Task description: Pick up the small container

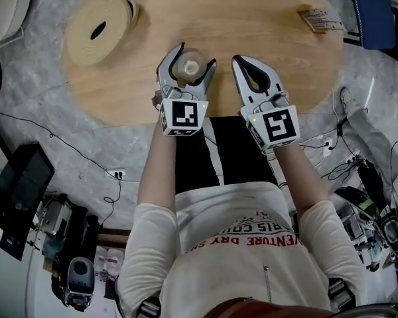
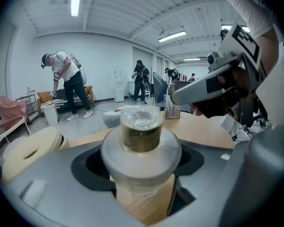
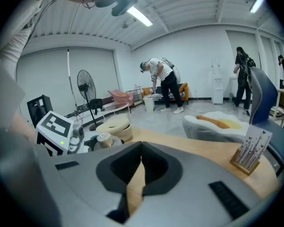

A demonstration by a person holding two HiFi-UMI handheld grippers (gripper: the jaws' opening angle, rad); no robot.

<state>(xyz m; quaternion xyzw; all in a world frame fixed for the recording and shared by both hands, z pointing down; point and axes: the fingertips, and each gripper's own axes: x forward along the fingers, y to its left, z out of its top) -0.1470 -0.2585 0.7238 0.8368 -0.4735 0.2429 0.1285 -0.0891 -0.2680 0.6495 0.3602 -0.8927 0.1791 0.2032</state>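
Note:
The small container (image 1: 188, 65) is a clear jar with a wide pale lid and a gold-coloured band, and it sits over the near part of the round wooden table (image 1: 252, 25). My left gripper (image 1: 194, 57) is shut on it, one jaw on each side. In the left gripper view the small container (image 2: 141, 131) fills the gap between the grey jaws of the left gripper (image 2: 142, 174). Whether it is off the table I cannot tell. My right gripper (image 1: 242, 61) hovers just to its right, shut and holding nothing; the right gripper (image 3: 139, 155) shows its tips touching.
A cream roll of tape (image 1: 99, 28) lies at the table's far left. A small wooden holder (image 1: 322, 20) stands at the far right edge. A blue chair (image 1: 375, 8) is beyond it. Cables and equipment lie on the floor around the person. Several people stand far off.

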